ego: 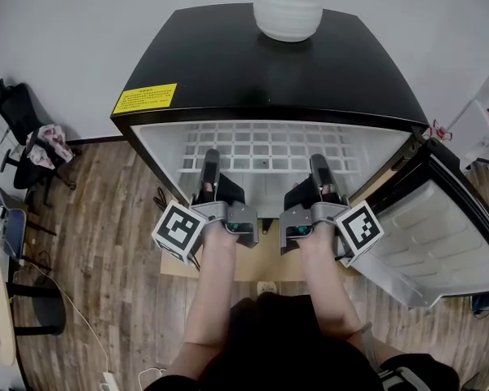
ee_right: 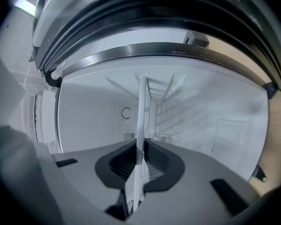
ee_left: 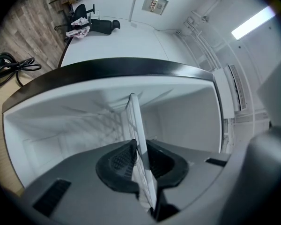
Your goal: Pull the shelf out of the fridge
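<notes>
A black mini fridge point(ego: 228, 63) stands open below me, with a white wire shelf point(ego: 261, 149) across its white inside. My left gripper point(ego: 210, 168) reaches into the opening at the shelf's front left and is shut on its front edge. My right gripper point(ego: 319, 169) grips the same edge at the front right. In the left gripper view the shelf point(ee_left: 136, 121) runs edge-on between the dark pads of the left gripper point(ee_left: 139, 161), which press on it. In the right gripper view the shelf point(ee_right: 143, 107) is likewise pinched by the right gripper point(ee_right: 139, 161).
The fridge door point(ego: 440, 235) hangs open at the right. A white ribbed vase point(ego: 288, 6) sits on the fridge top, near a yellow label point(ego: 145, 98). A black office chair point(ego: 24, 129) stands left on the wooden floor. A coiled cable point(ee_left: 9, 64) lies beside the fridge.
</notes>
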